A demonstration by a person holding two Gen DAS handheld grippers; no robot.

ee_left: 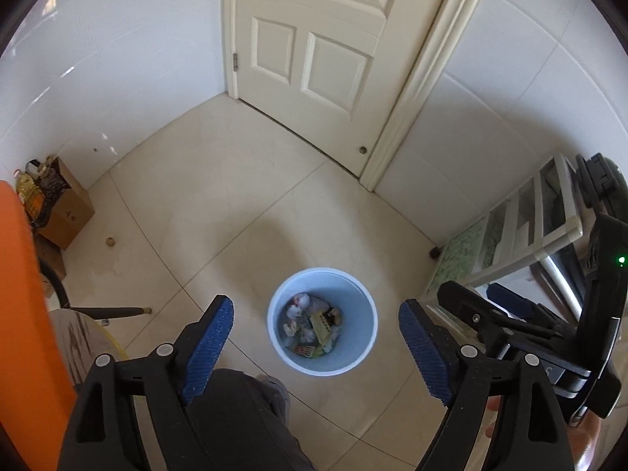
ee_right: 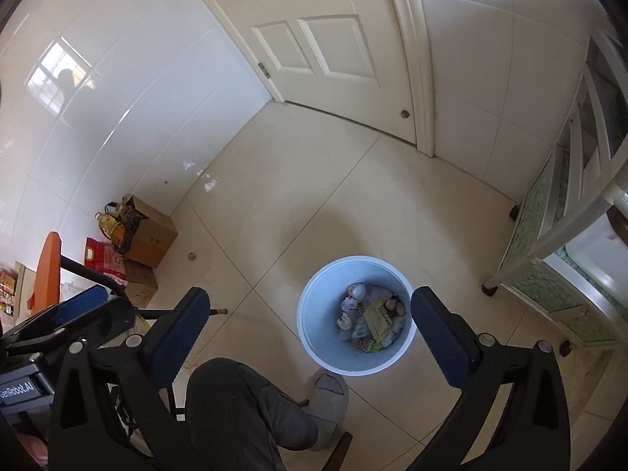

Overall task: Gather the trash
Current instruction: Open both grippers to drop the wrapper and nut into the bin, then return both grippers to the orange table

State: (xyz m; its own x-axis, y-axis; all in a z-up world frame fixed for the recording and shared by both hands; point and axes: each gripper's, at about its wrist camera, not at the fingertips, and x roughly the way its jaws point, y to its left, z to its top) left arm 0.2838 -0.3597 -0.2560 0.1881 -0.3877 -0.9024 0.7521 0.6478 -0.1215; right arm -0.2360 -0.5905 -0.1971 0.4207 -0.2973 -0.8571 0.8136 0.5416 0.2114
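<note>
My left gripper (ee_left: 316, 347) and right gripper (ee_right: 308, 335) both hang with jaws spread wide and nothing between them, above my dark-trousered knee (ee_right: 243, 404). Beyond stands the pale blue bin (ee_left: 363, 347) on the tiled floor, holding crumpled wrappers (ee_left: 312, 327). Only the right view shows my grey slipper (ee_right: 329, 400).
</note>
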